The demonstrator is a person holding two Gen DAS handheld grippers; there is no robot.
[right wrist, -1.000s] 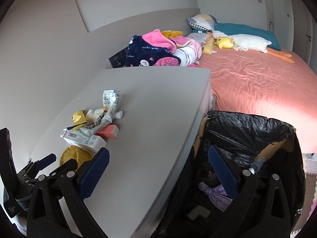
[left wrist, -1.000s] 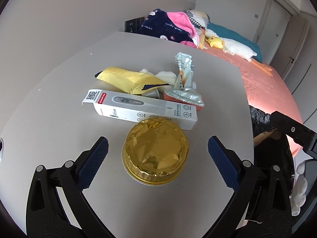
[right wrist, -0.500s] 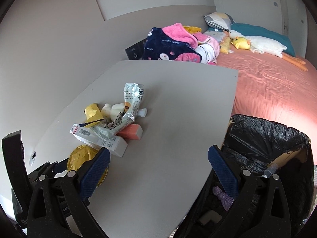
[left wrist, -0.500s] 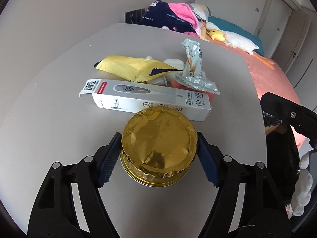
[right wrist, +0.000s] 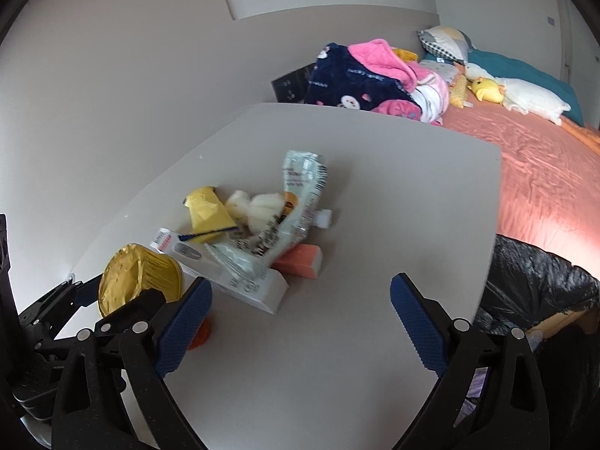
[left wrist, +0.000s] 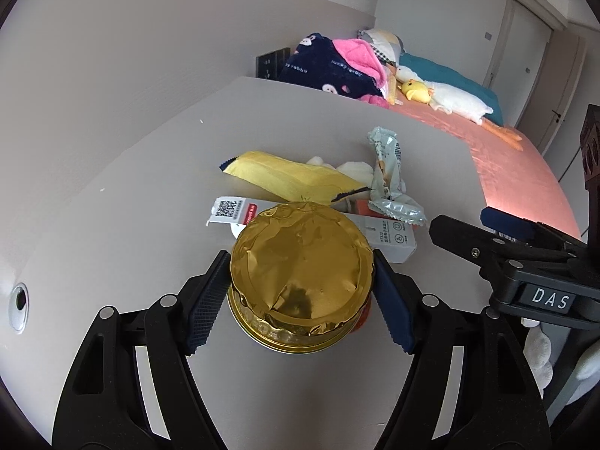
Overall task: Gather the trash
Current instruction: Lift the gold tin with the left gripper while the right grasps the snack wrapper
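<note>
My left gripper [left wrist: 302, 281] is shut on a round gold foil-topped cup [left wrist: 302, 275], lifted a little off the grey table [left wrist: 131, 225]; the cup also shows in the right wrist view [right wrist: 135, 281]. Behind it lie a white thermometer box [left wrist: 393, 238], a yellow wrapper [left wrist: 288, 178], a silver-green snack wrapper [left wrist: 390, 183] and white tissue [left wrist: 352, 168]. My right gripper [right wrist: 300, 322] is open and empty above the table, right of the pile [right wrist: 262, 232]. A black-lined trash bin [right wrist: 540, 288] stands off the table's right edge.
A bed with a salmon cover [right wrist: 543, 157], a heap of pink and navy clothes [right wrist: 367, 75] and plush toys [left wrist: 438, 99] lies beyond the table. A pink-orange box [right wrist: 300, 260] sits in the pile. A cable hole [left wrist: 18, 302] is in the table at left.
My left gripper closed on the gold cup and raised it off the table. My right gripper swung left from over the bin to over the table, staying open.
</note>
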